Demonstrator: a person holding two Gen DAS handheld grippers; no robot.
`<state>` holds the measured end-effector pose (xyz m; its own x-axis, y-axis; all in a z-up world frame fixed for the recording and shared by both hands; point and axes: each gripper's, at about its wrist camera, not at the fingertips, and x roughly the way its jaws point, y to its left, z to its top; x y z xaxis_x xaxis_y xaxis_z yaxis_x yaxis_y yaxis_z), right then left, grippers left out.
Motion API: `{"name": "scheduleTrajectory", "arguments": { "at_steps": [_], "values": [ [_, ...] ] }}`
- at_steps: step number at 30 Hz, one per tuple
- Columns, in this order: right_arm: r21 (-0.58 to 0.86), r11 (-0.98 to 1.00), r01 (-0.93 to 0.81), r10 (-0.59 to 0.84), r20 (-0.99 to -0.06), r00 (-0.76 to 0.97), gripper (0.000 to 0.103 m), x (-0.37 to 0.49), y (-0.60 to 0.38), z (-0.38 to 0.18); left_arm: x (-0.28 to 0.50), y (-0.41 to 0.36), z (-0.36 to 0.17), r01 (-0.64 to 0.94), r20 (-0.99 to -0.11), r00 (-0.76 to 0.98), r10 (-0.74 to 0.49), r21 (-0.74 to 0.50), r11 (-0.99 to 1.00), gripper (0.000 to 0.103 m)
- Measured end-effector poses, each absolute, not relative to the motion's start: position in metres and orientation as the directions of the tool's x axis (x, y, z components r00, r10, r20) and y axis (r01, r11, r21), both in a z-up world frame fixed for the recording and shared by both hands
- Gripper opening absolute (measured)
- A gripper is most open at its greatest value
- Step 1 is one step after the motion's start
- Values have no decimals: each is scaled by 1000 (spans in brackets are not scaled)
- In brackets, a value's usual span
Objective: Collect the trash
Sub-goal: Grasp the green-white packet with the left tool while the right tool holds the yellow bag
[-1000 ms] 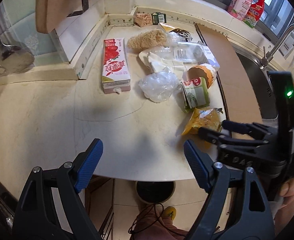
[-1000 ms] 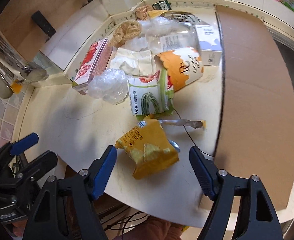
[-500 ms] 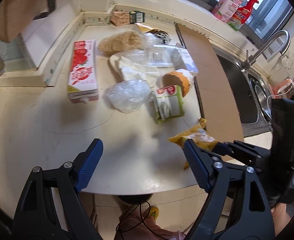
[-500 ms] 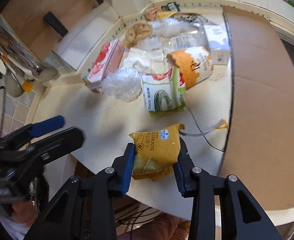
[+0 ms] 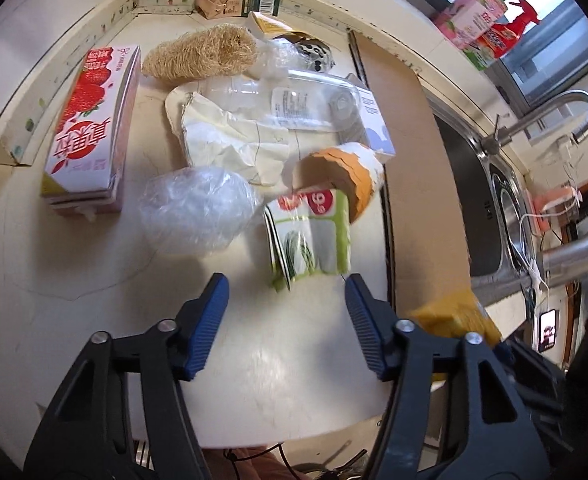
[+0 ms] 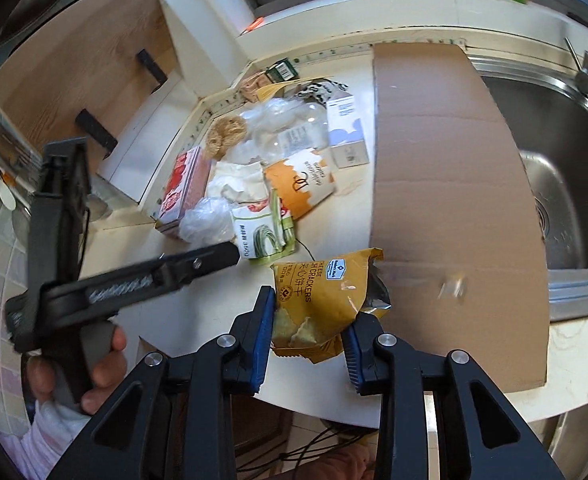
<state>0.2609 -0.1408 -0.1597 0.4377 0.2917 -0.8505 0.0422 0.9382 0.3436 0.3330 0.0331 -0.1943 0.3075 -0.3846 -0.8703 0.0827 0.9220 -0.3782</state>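
Observation:
A heap of trash lies on the cream counter (image 5: 66,320). Nearest is a green-and-white food packet (image 5: 309,240); beside it are a crumpled clear plastic bag (image 5: 198,208), an orange paper cup (image 5: 349,172), white paper (image 5: 230,144) and a red milk carton (image 5: 94,132). My left gripper (image 5: 284,292) hovers just short of the packet. Its jaws are closing, and only the packet's near edge lies between the pads, untouched. My right gripper (image 6: 309,320) is closing on a yellow cracker bag (image 6: 317,296). Both pads press its sides, and it hangs above the counter's front edge.
A brown cardboard sheet (image 6: 445,184) covers the counter's right side, next to a steel sink (image 6: 553,168) with a tap (image 5: 549,116). A loofah (image 5: 202,54), a clear bottle (image 5: 294,104) and small boxes lie farther back. A wooden board (image 6: 78,56) leans at the left.
The right gripper closed on the yellow cracker bag and lifted it off the counter. The left gripper came forward over the counter toward the green packet, and its jaws narrowed.

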Motion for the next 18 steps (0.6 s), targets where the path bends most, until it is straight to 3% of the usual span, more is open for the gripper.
{"name": "scheduleTrajectory", "arguments": {
  "at_steps": [9, 11, 14, 18],
  "values": [
    [320, 945, 69, 261, -863, 433, 31, 254, -148, -168, 360, 20, -217, 57, -875, 309, -372, -373, 926, 42],
    [319, 945, 72, 258, -863, 433, 31, 255, -148, -168, 364, 17, -222, 53, -877, 299, -376, -378, 924, 28],
    [319, 945, 76, 257, -864, 433, 31, 256, -147, -169, 367, 16, -229, 41, -878, 284, -385, -390, 920, 15],
    [320, 945, 74, 259, -864, 432, 31, 257, -146, -170, 368, 14, -233, 32, -873, 290, -392, -401, 916, 5]
  ]
}}
